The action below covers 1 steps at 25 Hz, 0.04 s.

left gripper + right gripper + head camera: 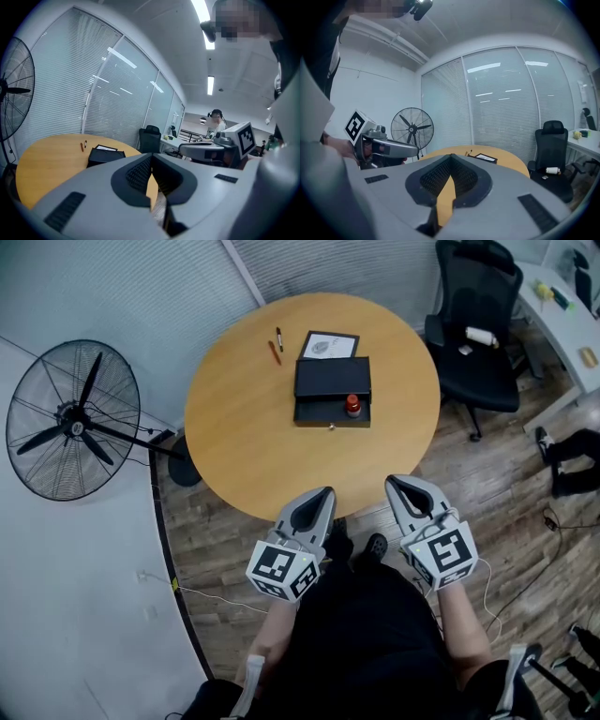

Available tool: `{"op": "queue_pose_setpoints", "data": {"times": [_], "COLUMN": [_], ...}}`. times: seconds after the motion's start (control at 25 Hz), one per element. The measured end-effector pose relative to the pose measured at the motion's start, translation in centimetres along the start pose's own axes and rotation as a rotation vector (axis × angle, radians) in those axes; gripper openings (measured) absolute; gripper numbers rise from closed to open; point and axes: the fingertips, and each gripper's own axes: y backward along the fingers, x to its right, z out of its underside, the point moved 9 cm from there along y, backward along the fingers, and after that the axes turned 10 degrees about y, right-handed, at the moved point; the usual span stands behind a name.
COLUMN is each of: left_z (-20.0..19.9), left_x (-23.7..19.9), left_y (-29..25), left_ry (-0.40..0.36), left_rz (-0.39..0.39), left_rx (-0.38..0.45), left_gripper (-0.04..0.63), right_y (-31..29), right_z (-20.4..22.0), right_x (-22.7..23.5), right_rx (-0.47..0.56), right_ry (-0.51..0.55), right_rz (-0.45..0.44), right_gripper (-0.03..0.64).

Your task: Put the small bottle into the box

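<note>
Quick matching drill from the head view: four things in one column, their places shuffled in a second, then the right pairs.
1 fan
2 office chair
3 pens
4 small bottle

A in the black box
B on the table, left of the box
C on the floor, left of the table
D right of the table

Pairs: 1-C, 2-D, 3-B, 4-A

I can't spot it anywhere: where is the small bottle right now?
In the head view, the red-topped small bottle appears to stand inside the open black box, toward its right end, near the middle of the round wooden table.
</note>
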Motion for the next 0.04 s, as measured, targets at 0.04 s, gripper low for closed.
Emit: {"op": "queue_pose_setpoints", "data": {"times": [0.04], "left_z": [0.07], "left_x": [0.13], "left_y": [-0.12], "left_ry": [-0.001], "left_rz": [0.001], "left_rx": [-0.001], "left_gripper": [-0.005], "right_y": [0.06], "right_z": [0.05], "right_x": [0.11], "right_rx": [0.002], "right_ry": [0.001], "right_rz": [0.001], "right_gripper": [0.009]}}
